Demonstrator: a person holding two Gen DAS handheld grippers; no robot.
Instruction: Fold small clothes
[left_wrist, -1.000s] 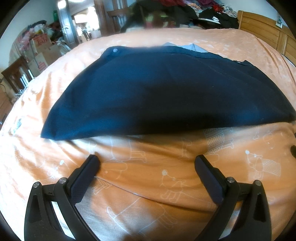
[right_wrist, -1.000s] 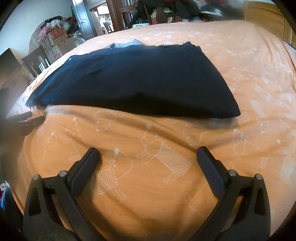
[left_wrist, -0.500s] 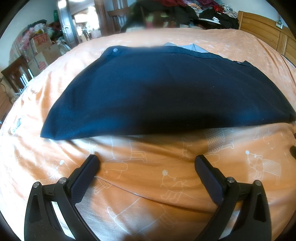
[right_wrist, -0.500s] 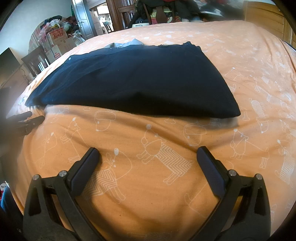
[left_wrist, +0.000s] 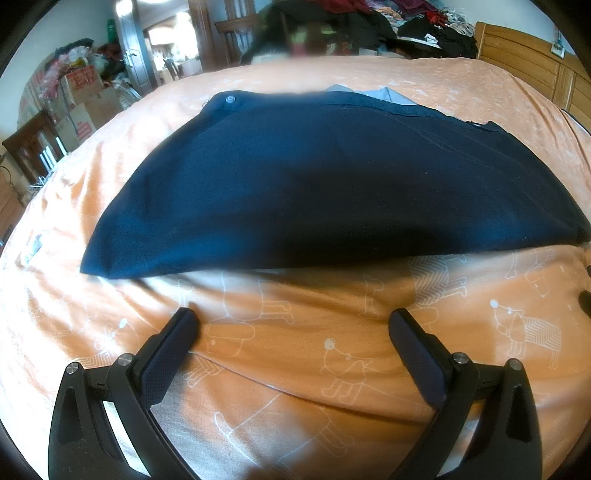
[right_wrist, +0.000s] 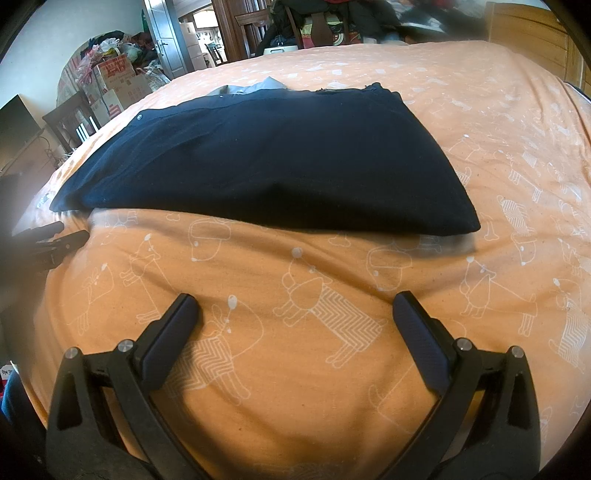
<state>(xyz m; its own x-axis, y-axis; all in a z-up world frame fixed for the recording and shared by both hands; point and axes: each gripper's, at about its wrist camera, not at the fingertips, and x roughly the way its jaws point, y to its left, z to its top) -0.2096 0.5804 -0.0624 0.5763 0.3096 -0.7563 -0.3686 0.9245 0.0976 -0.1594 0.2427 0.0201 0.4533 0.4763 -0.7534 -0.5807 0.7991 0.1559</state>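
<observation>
A dark navy garment (left_wrist: 332, 184) lies folded flat on the orange bedspread (left_wrist: 295, 350), a small button near its far left corner and a grey lining peeking out at its far edge. In the right wrist view the same navy garment (right_wrist: 266, 162) stretches across the bedspread (right_wrist: 295, 295). My left gripper (left_wrist: 293, 325) hovers open just short of the garment's near edge, nothing between its fingers. My right gripper (right_wrist: 295, 306) is open too, a little back from the near edge. The left gripper's tips (right_wrist: 59, 236) show at the left edge of the right wrist view.
A wooden headboard (left_wrist: 535, 62) stands at the far right. Piled clothes (left_wrist: 369, 26) lie beyond the bed. Cardboard boxes (right_wrist: 114, 81) and a dark chair (left_wrist: 33, 147) sit off the left side, near an open door (right_wrist: 162, 40).
</observation>
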